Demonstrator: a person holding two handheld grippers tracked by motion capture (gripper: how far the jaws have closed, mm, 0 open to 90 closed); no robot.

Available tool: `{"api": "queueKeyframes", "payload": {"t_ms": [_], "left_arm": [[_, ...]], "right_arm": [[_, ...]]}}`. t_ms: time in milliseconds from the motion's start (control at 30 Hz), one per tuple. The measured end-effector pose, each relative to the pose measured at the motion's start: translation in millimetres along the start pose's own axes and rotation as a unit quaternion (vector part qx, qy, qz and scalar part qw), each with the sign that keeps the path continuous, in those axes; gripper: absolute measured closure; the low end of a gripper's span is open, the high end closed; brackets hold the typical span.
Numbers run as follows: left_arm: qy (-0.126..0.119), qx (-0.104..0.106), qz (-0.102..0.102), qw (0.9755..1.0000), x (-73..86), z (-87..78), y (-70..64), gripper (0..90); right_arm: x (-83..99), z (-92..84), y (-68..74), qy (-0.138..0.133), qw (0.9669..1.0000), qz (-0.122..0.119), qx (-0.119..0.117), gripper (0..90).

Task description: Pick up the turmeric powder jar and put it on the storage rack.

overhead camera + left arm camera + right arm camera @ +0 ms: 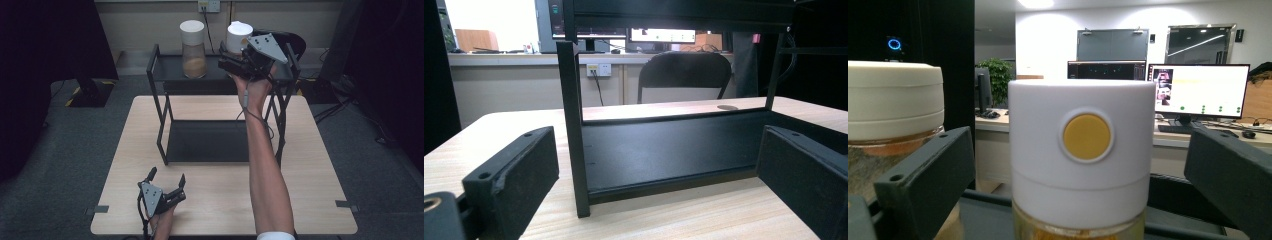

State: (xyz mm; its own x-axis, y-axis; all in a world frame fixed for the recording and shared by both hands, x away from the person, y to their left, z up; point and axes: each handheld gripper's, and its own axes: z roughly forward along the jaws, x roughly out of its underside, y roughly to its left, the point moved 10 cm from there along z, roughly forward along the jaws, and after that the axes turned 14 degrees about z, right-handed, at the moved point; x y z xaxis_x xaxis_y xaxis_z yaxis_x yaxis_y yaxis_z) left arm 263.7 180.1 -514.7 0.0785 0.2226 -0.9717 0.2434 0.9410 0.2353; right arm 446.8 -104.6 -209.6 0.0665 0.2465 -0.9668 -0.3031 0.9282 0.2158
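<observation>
Jaws wide on your right gripper [1080,185] flank the white-lidded jar [1081,155], ungrasped; your left gripper [167,192] idles, also wide.

Our left black two-jaw tongs [166,184] low at the near edge, jaws spread wide, our left hand [161,220] gripping from below, our right forearm [267,170] stretched far forward, right black tongs [231,62] raised, jaws parted.

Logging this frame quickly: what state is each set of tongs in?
Left tongs: open, holding nothing.
Right tongs: open, either side of the white-lidded jar, not gripping it.
</observation>
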Motion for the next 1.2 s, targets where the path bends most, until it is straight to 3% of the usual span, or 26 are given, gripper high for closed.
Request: {"api": "queueKeyframes", "payload": {"t_ms": [233,500,1200], "left_arm": [[0.000,0.000,0.000,1.0000,0.0,0.0,0.0,2.9],[0.000,0.000,0.000,1.0000,0.0,0.0,0.0,2.9],[0.000,0.000,0.000,1.0000,0.0,0.0,0.0,2.9]], "right_arm": [[2.2,-8.9,3.6,-0.009,0.9998,-0.015,0.003,0.0],[4.2,-18.4,2.1,-0.012,0.9998,-0.014,0.003,0.0],[10.6,-48.7,1.2,-0.021,0.9996,0.004,-0.015,0.0]]}}
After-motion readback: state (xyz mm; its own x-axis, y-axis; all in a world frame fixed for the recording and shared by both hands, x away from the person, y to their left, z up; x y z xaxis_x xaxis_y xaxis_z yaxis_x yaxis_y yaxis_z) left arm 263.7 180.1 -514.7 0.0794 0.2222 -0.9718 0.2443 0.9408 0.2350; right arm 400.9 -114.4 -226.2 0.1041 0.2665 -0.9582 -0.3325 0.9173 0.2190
